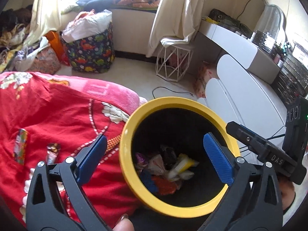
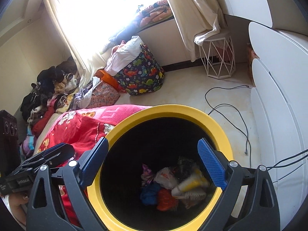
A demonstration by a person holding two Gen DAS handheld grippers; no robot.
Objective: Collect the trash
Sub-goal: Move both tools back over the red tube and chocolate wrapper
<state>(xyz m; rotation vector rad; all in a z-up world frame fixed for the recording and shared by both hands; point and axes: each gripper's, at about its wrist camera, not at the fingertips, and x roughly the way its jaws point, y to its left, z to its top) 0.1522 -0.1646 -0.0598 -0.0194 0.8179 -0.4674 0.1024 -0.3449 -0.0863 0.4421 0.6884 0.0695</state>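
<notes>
Yellow-rimmed black bin (image 1: pixel 132 173), upright, below the left gripper (image 1: pixel 156 157), holds crumpled wrappers (image 1: pixel 163 171). Two more wrappers (image 1: pixel 52 152) lie left on red blanket.

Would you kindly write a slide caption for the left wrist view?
Open left gripper poised over yellow-rimmed bin of wrappers; two more wrappers lie on the red blanket.

One yellow-rimmed bin (image 1: pixel 125 150), two wrappers (image 1: pixel 20 148) on the bedspread (image 1: pixel 48 111).

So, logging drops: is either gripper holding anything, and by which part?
Nothing: left gripper and right gripper hang open, empty, above the yellow-rimmed black bin.
</notes>
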